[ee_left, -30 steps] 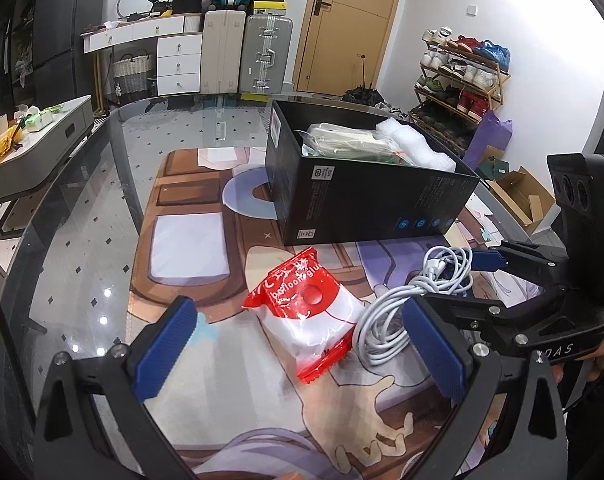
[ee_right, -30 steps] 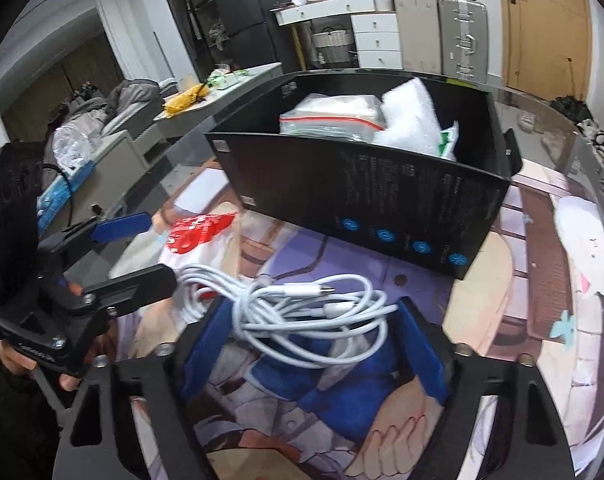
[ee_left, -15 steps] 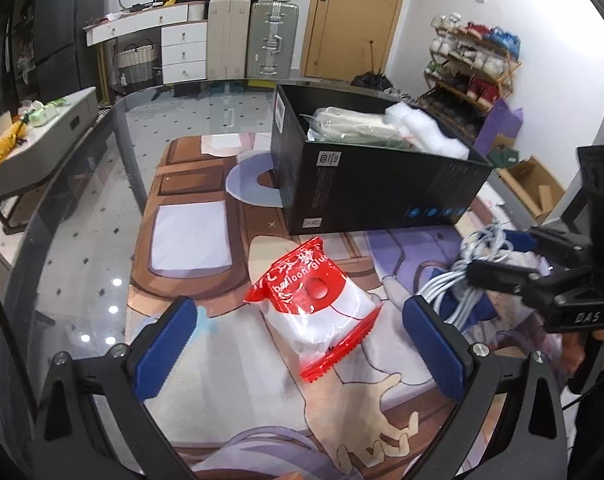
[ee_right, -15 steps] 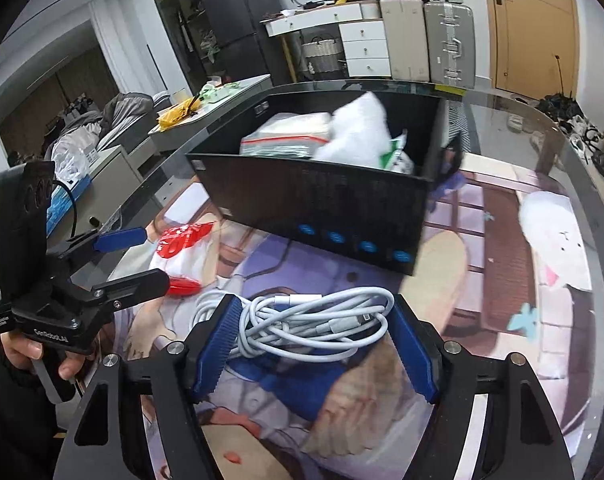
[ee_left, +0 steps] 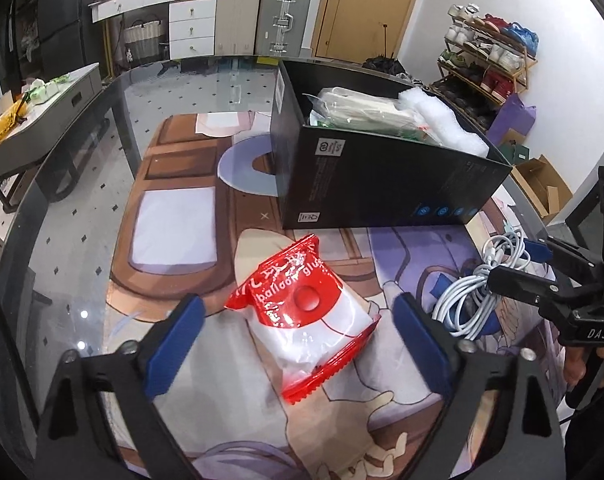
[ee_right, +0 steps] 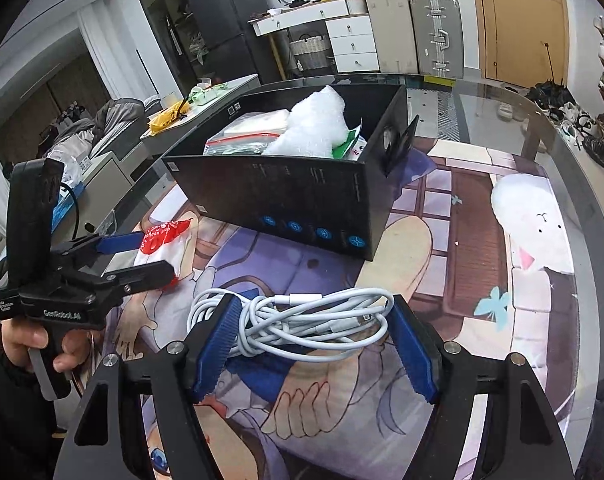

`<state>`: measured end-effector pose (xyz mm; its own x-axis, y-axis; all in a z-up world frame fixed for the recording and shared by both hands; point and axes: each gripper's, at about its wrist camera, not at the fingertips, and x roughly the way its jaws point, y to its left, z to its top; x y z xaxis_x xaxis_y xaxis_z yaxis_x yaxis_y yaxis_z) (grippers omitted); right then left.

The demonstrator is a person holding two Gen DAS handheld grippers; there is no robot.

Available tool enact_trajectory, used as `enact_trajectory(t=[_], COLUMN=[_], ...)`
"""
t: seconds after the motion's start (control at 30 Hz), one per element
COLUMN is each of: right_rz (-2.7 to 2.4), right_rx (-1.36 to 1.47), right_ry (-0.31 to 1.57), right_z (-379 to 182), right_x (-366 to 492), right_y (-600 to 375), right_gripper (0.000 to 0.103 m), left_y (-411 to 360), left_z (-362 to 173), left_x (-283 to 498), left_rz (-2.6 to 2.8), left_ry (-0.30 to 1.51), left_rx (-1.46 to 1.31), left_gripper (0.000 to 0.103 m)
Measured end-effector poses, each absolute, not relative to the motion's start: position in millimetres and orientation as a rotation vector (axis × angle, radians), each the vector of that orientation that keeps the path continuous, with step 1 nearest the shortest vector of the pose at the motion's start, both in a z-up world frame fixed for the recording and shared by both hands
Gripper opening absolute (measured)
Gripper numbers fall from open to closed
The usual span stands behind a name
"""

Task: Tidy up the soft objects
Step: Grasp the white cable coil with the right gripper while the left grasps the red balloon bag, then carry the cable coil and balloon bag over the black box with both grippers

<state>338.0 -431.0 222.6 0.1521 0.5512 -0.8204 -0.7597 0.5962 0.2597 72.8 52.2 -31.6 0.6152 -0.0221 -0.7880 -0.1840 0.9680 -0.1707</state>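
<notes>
glass table [ee_left: 81, 240], black box [ee_left: 382, 188] mid-mat, cable [ee_right: 302, 320] nearby

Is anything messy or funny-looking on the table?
Nothing is spilled or broken. The red and white packet lies crooked on the mat, between the open left gripper. The white cable is a loose tangle between the right gripper's fingers. Both are outside the black box.
</notes>
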Motion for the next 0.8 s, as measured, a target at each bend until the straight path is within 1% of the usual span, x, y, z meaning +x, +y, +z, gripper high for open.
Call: enact_trajectory(t=[0.03, 0.07, 0.1, 0.27, 0.43, 0.6, 0.67, 0.8], right_rz=[0.953, 0.954, 0.954, 0.955, 0.962, 0.979, 0.98, 0.992], right_rx=[-0.235, -0.235, -0.236, -0.235, -0.251, -0.286, -0.29, -0.286], right_ry=[1.056, 1.056, 1.056, 1.057, 1.062, 1.066, 1.062, 1.053], right_z=[223, 223, 222, 222, 222, 218, 217, 218], right_x=[338, 338, 338, 338, 335, 329, 327, 324], right_y=[-431, -432, -431, -431, -433, -430, -430, -431], right_gripper=[0.075, 0.075, 0.075, 0.075, 0.076, 0.08, 0.08, 0.076], left_y=[52, 51, 51, 49, 50, 52, 53, 54], left_z=[-31, -31, -30, -26, -22, -22, -22, -22], left_x=[72, 71, 71, 66, 63, 63, 63, 63], left_rz=[0.093, 0.087, 0.081, 0.044, 0.038, 0.033, 0.034, 0.037], left_ry=[0.903, 0.894, 0.887, 0.848, 0.83, 0.829, 0.829, 0.823], left_rx=[-0.24, -0.233, -0.229, -0.227, -0.232, -0.243, -0.246, -0.251], left_gripper=[0.088, 0.08, 0.075, 0.053, 0.048, 0.048, 0.048, 0.048])
